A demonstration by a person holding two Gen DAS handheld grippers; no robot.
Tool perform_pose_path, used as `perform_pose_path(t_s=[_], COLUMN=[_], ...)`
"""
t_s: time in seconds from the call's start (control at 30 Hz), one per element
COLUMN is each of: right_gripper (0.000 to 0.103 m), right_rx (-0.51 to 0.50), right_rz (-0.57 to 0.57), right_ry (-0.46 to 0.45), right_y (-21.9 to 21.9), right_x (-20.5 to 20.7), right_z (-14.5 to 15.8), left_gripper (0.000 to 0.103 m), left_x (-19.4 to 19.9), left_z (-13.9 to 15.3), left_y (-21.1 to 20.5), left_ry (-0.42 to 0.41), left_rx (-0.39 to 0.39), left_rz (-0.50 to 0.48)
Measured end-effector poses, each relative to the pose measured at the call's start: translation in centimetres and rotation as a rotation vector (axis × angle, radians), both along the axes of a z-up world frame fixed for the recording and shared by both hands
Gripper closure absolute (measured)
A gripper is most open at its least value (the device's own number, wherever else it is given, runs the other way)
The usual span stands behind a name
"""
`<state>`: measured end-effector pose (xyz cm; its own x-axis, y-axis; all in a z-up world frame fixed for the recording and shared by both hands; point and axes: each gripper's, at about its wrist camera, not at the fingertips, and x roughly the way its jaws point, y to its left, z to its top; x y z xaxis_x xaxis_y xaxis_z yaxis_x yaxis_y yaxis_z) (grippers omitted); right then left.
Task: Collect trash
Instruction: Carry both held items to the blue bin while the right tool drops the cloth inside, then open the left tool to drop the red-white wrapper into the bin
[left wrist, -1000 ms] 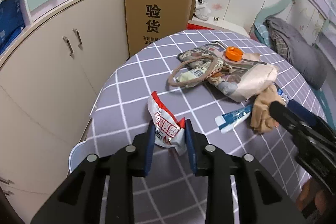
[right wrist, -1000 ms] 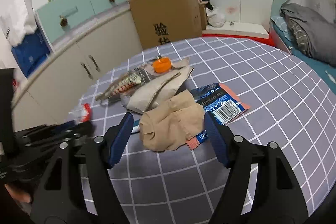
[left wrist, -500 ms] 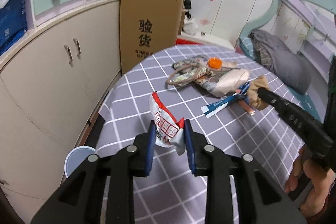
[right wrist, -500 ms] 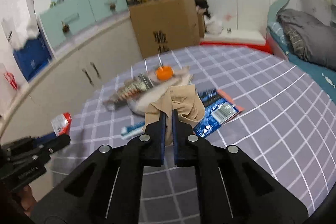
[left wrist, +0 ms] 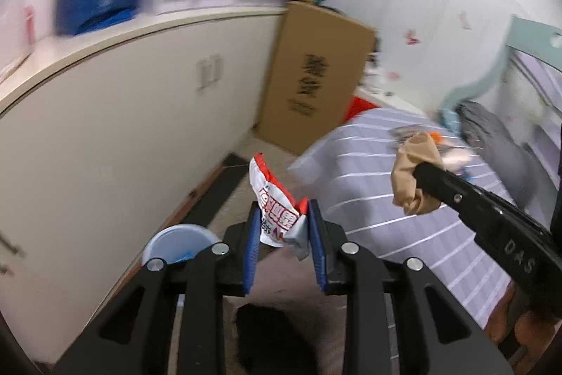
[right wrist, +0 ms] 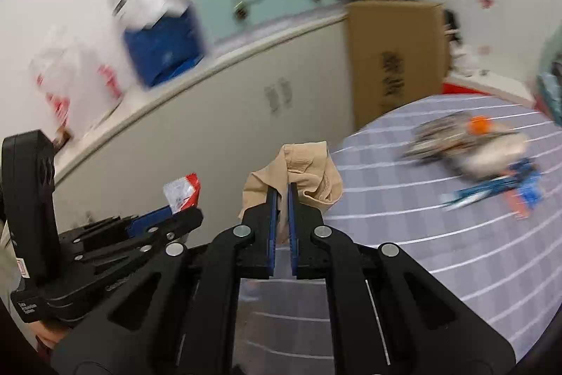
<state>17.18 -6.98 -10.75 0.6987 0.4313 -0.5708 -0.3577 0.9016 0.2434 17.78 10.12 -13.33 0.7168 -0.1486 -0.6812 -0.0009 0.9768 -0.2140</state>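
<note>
My left gripper (left wrist: 281,217) is shut on a red and white snack wrapper (left wrist: 272,204) and holds it in the air past the table's left edge, above the floor. My right gripper (right wrist: 283,190) is shut on a crumpled beige stocking (right wrist: 302,173); it also shows in the left wrist view (left wrist: 412,171). The left gripper and its wrapper (right wrist: 182,192) show at the left of the right wrist view. A light blue bin (left wrist: 175,243) stands on the floor below the left gripper. More trash (right wrist: 481,143) lies on the grey checked table (right wrist: 404,199), with an orange cap (right wrist: 478,124).
A cream cabinet (left wrist: 116,136) runs along the left. A tall cardboard box (left wrist: 316,83) leans against it behind the table. A blue wrapper (right wrist: 520,188) lies near the trash pile. A bed with grey bedding (left wrist: 491,136) is at the far right.
Both grippers have swung left, off the table toward the cabinet and bin, each carrying its item. The view is motion-blurred.
</note>
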Motion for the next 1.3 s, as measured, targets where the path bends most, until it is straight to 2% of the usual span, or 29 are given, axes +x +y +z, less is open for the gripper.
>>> perform_pose_path(t_s=[0.2,0.3,0.53,0.7,0.73,0.77,0.83,1.07,1.3], right_gripper=[0.097,0.097,0.096,0.094,0.089,0.084,0.051,0.05,0.05], right_rx=[-0.052,-0.085,-0.149,-0.125,-0.118,-0.119,-0.103,-0.074,-0.138], right_rz=[0.147,0.193,0.208,0.21,0.211,0.202,0.189,0.165,0.122], right_ry=[0.087,0.169,0.276,0.308,0.314,0.316,0.319,0.35,0.337], right_y=[9.6,13.7,18.3,20.1,20.3,20.5,20.4,19.6,18.6], right_x=[1.2,2.6,5.6,8.1,8.6,8.8,9.5,10.6,10.6], right_z=[-4.3,-7.8,-14.5,-17.2,-17.6,-17.9,-18.4,-19.7,-20.6], left_gripper=[0.077,0.077,0.077,0.077,0.077,0.077,0.077,0.077,0.077], left_x=[-0.8,-0.5,1.9,3.7,4.0,4.1,4.7,5.0,6.4], left_z=[-4.4,-6.9,-13.3,-16.4,-16.6,-16.8,-17.3,-18.6,-20.0], left_y=[7.8,10.8,15.3,16.8,16.8,16.9,16.9,16.7,15.9], left_ry=[0.102,0.147,0.272,0.318,0.322,0.326,0.331,0.352,0.389], left_rx=[-0.029,-0.033,-0.098,-0.126,-0.129,-0.129,-0.128,-0.134,-0.134], left_rz=[0.151,0.221,0.296,0.31,0.31,0.311,0.311,0.302,0.277])
